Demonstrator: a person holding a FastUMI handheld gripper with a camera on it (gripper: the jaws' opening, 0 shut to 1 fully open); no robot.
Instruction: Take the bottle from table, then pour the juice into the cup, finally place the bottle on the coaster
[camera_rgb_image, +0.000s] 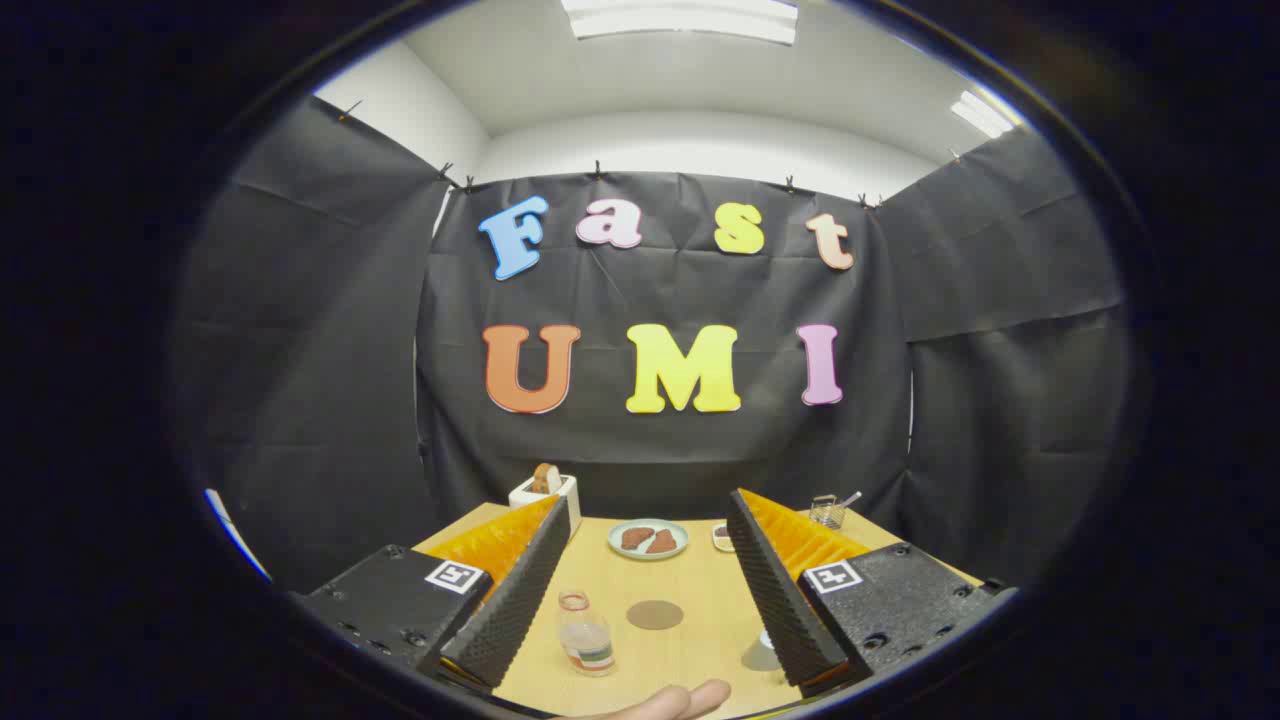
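**Hovering over the desk, tongs wide apart**

Hanging above the wooden desk (700, 590), the tongs (655, 620) stand spread wide, gripping nothing. The bottle (586, 633) stands upright between the fingers, nearer the left one, clear with a banded label. Just beside it to the right lies the round brown coaster (655, 614). The cup (764, 652) sits against the inner face of the right finger, partly hidden. Beyond the fingers, a plate (648, 538) with two brown pieces, a toaster (546, 492) with bread and a wire basket (827, 511). A hand (672, 702) shows nearest the camera.
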